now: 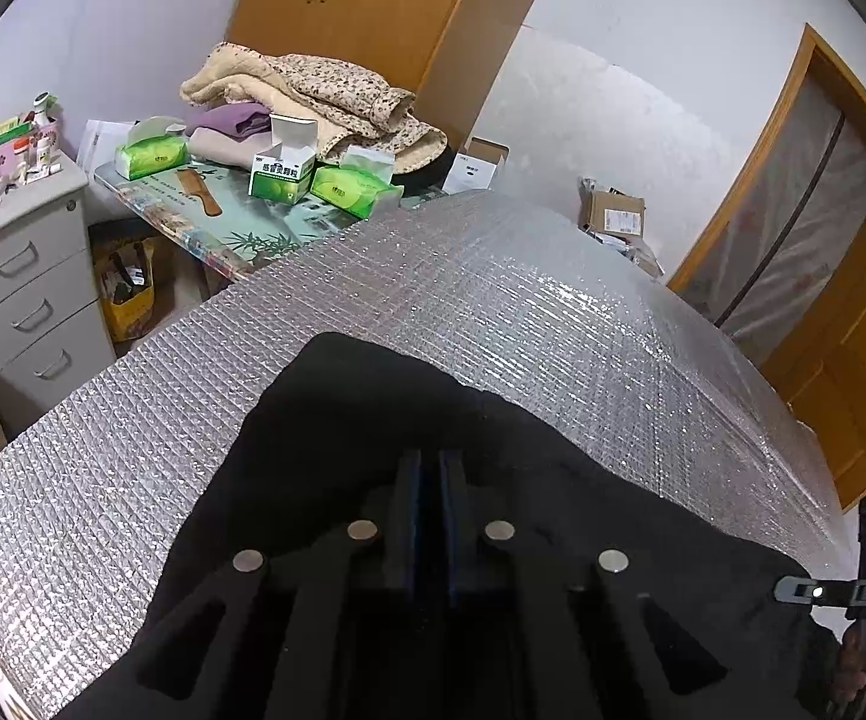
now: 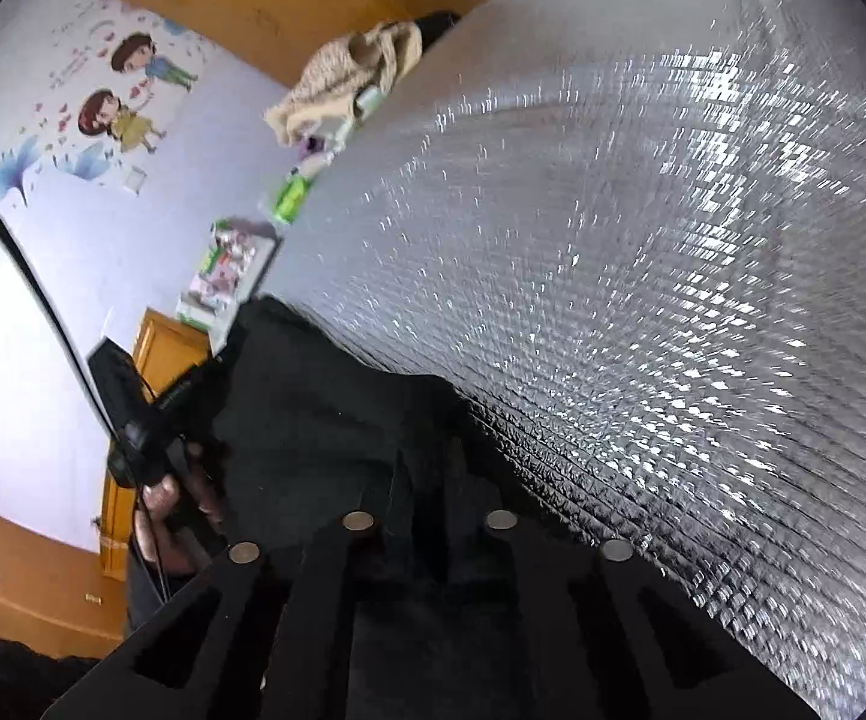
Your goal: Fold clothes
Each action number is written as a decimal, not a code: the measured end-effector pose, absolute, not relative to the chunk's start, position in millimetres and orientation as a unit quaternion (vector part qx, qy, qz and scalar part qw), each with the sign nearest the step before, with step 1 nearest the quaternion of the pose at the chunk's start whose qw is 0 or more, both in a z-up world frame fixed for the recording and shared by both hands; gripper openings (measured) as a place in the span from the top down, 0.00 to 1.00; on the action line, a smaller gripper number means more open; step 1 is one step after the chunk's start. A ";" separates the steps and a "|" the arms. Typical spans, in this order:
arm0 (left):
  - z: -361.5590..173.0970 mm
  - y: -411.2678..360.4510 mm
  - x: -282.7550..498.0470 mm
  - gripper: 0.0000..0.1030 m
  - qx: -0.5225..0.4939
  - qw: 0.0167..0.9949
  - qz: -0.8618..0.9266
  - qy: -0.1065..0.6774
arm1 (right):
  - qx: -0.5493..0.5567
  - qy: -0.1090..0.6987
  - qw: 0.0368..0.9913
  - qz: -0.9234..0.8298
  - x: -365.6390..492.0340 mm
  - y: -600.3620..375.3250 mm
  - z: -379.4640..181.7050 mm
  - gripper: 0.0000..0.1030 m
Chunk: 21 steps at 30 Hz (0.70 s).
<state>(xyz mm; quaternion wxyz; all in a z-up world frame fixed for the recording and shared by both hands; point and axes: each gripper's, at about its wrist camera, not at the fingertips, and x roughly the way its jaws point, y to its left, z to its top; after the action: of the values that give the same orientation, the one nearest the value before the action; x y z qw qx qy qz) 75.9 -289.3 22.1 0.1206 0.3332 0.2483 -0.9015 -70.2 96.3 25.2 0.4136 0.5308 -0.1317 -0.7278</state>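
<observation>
Left wrist view: left gripper (image 1: 432, 468), jaws nearly together over black garment (image 1: 337, 420) on silver mat (image 1: 493, 300); thin fabric could slip out; right gripper's (image 2: 433, 480) state unclear.

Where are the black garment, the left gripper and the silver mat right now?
black garment (image 1: 343, 408): left wrist view, on its far upper fold.
left gripper (image 1: 431, 468): left wrist view, midway between its closed fingertips, over the cloth.
silver mat (image 1: 493, 276): left wrist view, on a bare quilted part beyond the garment.
</observation>
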 end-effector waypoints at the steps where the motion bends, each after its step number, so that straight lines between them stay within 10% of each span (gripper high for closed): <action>1: 23.5 -290.5 77.2 0.93 0.332 0.122 -0.902 0.247 | 0.519 -0.134 0.411 -0.737 -67.8 102.2 32.1 0.83; 21: 32.7 -259.7 97.0 0.90 0.345 0.118 -0.917 0.164 | 0.466 -0.044 0.339 -0.816 23.0 128.1 30.9 0.79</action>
<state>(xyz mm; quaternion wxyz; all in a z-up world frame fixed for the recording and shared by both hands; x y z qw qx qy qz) 97.0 -259.7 32.7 0.1180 0.3448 0.1640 -0.9167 23.0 128.1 30.9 0.3392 0.4661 -0.0444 -0.8159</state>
